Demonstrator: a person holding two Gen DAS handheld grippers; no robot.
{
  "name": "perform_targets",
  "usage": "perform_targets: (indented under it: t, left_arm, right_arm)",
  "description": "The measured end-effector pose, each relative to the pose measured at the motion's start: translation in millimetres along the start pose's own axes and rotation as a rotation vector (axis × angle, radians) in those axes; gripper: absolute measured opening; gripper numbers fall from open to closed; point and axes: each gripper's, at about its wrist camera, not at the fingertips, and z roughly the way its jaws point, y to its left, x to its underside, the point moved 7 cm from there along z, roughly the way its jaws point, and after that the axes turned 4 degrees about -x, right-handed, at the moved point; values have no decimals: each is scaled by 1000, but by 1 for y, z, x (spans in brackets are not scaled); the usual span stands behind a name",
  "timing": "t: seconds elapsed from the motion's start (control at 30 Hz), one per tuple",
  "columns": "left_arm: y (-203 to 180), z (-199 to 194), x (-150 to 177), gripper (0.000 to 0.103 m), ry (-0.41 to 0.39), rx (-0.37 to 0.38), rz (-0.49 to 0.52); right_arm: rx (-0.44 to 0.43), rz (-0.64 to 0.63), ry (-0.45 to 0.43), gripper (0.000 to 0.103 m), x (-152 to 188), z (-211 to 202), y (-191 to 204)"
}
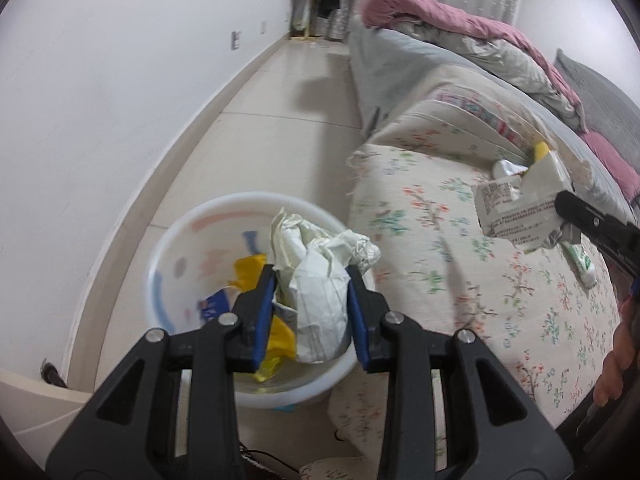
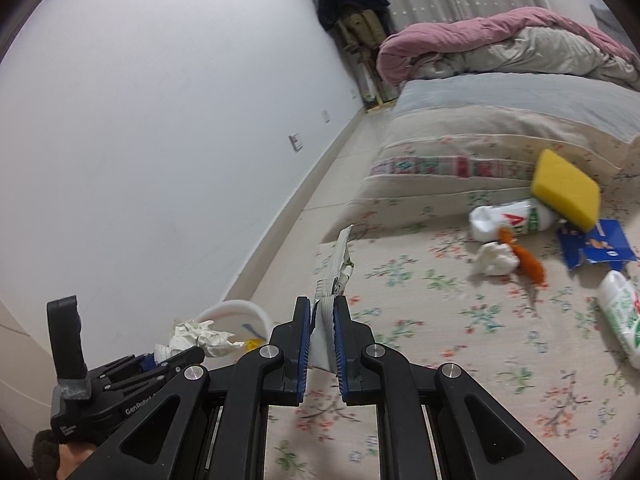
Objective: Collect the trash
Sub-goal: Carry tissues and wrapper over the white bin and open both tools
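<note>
A crumpled white paper bag [image 1: 320, 300] is pinched between the blue pads of the left gripper [image 1: 312, 276], which is held directly above the white basin [image 1: 176, 240] on the floor beside the bed. The bag is judged light, soft and springy; it is taken across its creased middle, so little squeeze is needed and it should drop cleanly once released. Yellow wrapping [image 1: 248, 272] and a blue-and-white packet [image 1: 216, 304] already lie inside the basin.

A flattened printed carton [image 2: 328, 320] is clamped near its lower end by the right gripper [image 2: 322, 304], its pads closed tight on it, with the rest standing up past the fingertips. It is judged light but half-stiff, prone to folding, so a hold low on the flat faces suits it. It hangs over the near left corner of the bed [image 2: 420, 320], near the basin though not over it.

Farther across the floral cover, well apart from both tools, 6 more pieces are left: a white tube [image 2: 620, 320] toward the right edge, a wadded tissue [image 2: 494, 260] touching an orange scrap [image 2: 528, 264], a torn blue box [image 2: 596, 244], a white bottle [image 2: 508, 220], and a yellow sponge [image 2: 566, 190] leaning on the bottle against the pillow [image 2: 460, 152].
</note>
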Motion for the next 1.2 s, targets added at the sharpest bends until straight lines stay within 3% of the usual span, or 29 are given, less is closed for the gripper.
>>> perform_targets:
  t: [0.37, 0.43, 0.5, 0.57, 0.83, 1.2]
  left_arm:
    - [47, 12, 11, 39, 60, -50, -99]
    - [53, 13, 10, 48, 70, -104, -96]
    - [58, 12, 9, 75, 74, -142, -99]
    - [62, 8, 8, 85, 67, -143, -116]
    - [85, -1, 15, 90, 105, -194, -142]
    - [96, -6, 17, 91, 105, -192, -176]
  right_arm:
    - [-68, -52, 85, 12, 24, 41, 43]
    - [-76, -64, 97, 12, 28, 46, 51]
    - [-84, -72, 105, 12, 31, 50, 56]
    - [-96, -76, 116, 12, 33, 57, 58]
    - [-147, -102, 164, 12, 48, 78, 78]
    - [-152, -95, 207, 15, 59, 99, 79]
